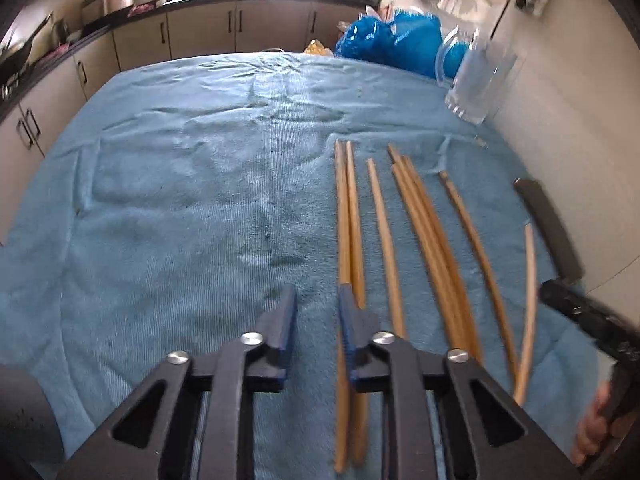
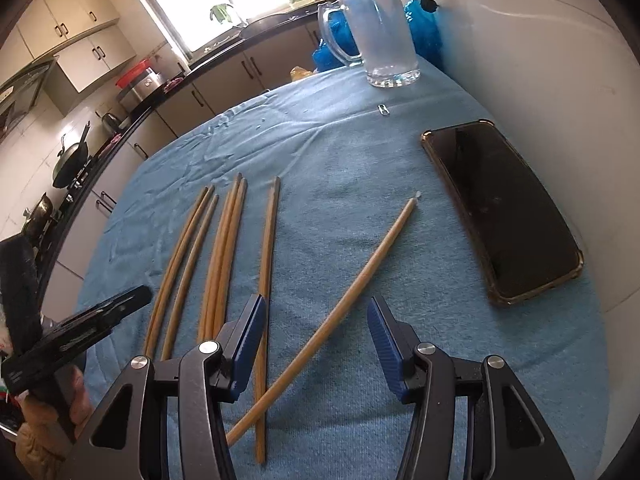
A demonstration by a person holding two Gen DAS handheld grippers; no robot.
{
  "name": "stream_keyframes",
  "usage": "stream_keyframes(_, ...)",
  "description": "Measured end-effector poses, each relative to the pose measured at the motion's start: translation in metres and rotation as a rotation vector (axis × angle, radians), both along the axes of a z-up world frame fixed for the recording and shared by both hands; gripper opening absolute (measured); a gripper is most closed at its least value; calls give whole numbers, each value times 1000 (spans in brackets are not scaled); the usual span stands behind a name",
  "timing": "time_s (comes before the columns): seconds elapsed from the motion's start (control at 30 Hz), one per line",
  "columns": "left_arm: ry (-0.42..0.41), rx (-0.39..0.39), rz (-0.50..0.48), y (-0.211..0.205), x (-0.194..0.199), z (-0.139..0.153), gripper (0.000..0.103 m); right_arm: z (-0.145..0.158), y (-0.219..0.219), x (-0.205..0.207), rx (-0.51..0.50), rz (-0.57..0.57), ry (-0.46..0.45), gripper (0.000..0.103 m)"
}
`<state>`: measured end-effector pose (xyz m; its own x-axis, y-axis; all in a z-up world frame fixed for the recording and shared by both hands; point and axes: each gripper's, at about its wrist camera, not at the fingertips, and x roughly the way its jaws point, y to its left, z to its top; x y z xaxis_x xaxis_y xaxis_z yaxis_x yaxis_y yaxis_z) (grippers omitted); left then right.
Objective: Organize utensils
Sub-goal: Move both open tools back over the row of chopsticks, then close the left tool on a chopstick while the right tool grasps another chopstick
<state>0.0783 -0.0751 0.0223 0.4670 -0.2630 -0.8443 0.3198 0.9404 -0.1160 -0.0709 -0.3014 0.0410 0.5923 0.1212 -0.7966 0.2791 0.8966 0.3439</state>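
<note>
Several wooden chopsticks lie side by side on a blue towel; they also show in the right wrist view. One chopstick lies slanted across another, between the open jaws of my right gripper, which hovers just above it. My left gripper is open and empty, its right finger over the leftmost pair of chopsticks. A glass mug stands at the far right of the towel; it also shows in the left wrist view.
A black phone lies on the towel by the white wall at right. Blue plastic bags sit behind the mug. Kitchen cabinets and a dark counter run along the far and left sides. A small clip lies near the mug.
</note>
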Motion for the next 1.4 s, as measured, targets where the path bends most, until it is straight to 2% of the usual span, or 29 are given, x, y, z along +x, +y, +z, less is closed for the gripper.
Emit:
stream_keyframes(0.23, -49, 80, -41, -12, 0, -4, 11, 3, 9, 8, -8, 8, -9, 57)
stream_keyframes(0.37, -8, -61, -28, -1, 4, 3, 11, 5, 15, 15, 4, 19, -14, 57)
stream_keyframes(0.47, -5, -101, -45, -1, 5, 4, 11, 5, 19, 18, 0, 26, -14, 57)
stream_keyframes(0.53, -4, -55, -63, -10, 5, -1, 11, 2, 21, 20, 4, 26, -10, 57)
stream_keyframes(0.63, -46, -11, -71, -17, 3, -2, 11, -1, 23, 22, 9, 26, -2, 57)
stream_keyframes(0.73, -35, -13, -57, -16, 8, -3, 9, 0, 26, 25, -10, 32, 2, 57)
stream_keyframes(0.8, -3, 9, -38, -15, 16, -6, 0, 2, 28, 32, -22, 41, 3, 57)
stream_keyframes(0.9, -7, 5, -30, -15, 20, -5, 0, 2, 36, 46, -58, 63, 23, 57)
stream_keyframes(0.93, 3, -7, -38, -15, 20, -4, 0, 1, 37, 53, -69, 69, 35, 57)
stream_keyframes(0.97, 19, -56, -44, -12, 19, -1, 0, 0, 39, 58, -76, 72, 44, 57)
stream_keyframes(1.07, -3, -120, -44, -8, 15, 9, 0, -1, 42, 68, -85, 74, 49, 57)
stream_keyframes(1.2, 11, -85, -81, -23, 22, 2, 0, -9, 43, 77, -93, 70, 66, 57)
stream_keyframes(1.3, -31, -29, -95, -33, 26, -4, 1, -14, 44, 79, -104, 65, 69, 57)
stream_keyframes(1.4, -30, -17, -112, -37, 30, -6, 3, -15, 45, 81, -121, 73, 74, 57)
